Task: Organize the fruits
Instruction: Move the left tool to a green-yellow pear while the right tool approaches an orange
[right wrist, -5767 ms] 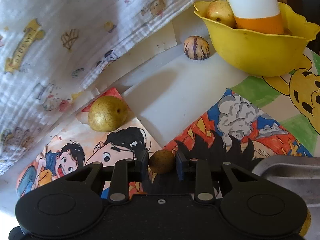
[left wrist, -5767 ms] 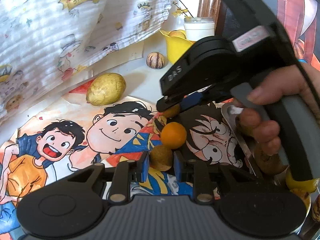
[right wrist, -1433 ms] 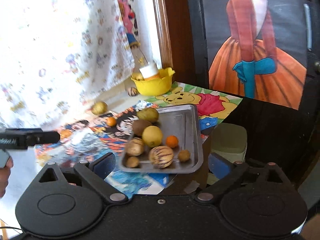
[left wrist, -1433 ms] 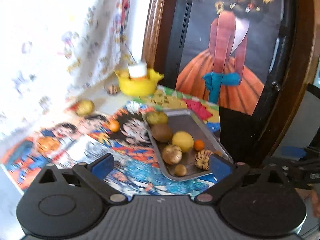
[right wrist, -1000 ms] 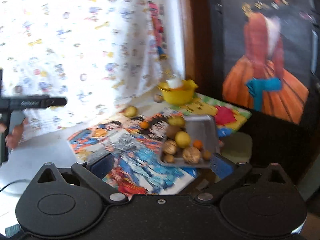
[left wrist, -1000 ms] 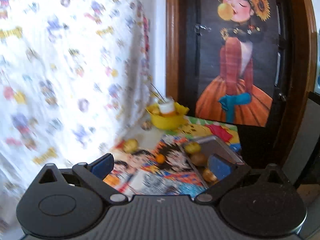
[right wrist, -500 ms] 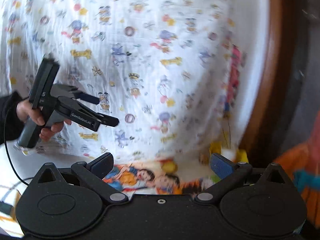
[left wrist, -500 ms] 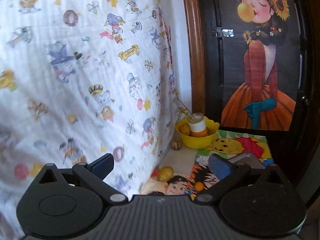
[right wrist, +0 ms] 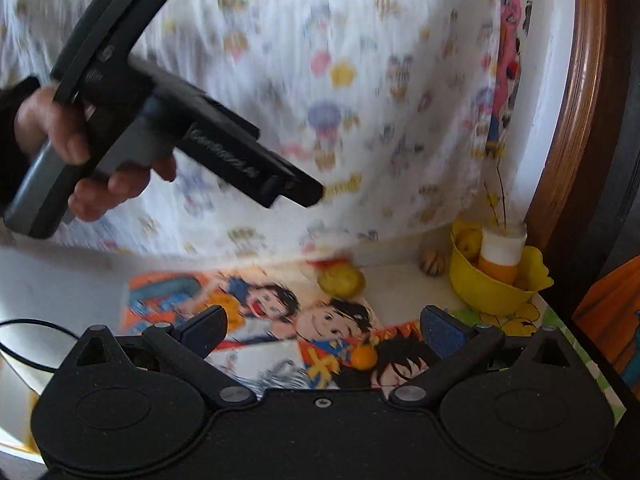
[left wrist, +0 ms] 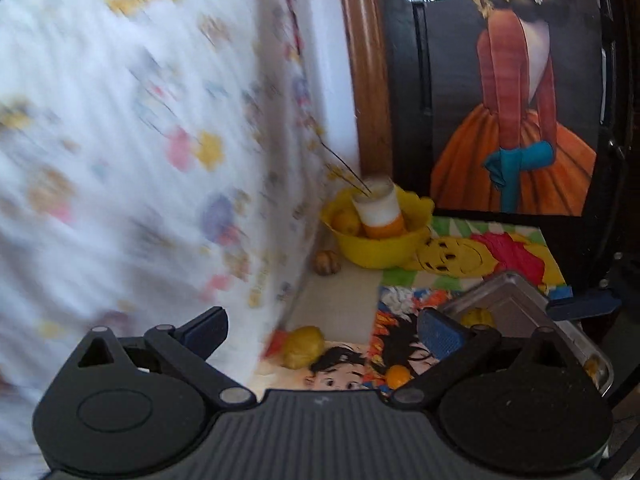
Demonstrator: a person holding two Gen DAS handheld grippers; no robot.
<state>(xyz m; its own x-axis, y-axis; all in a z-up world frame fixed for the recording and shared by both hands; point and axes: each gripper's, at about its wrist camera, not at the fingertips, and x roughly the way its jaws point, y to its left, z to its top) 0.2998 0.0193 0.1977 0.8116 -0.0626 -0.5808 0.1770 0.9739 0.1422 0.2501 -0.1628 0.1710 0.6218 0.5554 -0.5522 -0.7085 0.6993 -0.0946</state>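
Both the left gripper [left wrist: 324, 330] and right gripper [right wrist: 324, 330] are spread and empty. A yellow bowl [left wrist: 376, 254] holds a tilted jar [left wrist: 379, 212]; beside it, the tray [left wrist: 508, 300] holds fruit, a mandarin [left wrist: 398, 376] loose nearby.

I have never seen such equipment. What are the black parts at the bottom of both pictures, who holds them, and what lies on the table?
Each picture comes from a camera mounted on a handheld two-finger tool, looking forward along its fingers. The black parts below are the tool itself. The left tool and the right tool are both open and hold nothing. The right view also shows a hand gripping the left tool. On the cartoon-printed table cover lie a yellow fruit, a small orange, a striped fruit, a yellow bowl and, in the left view, a metal tray.
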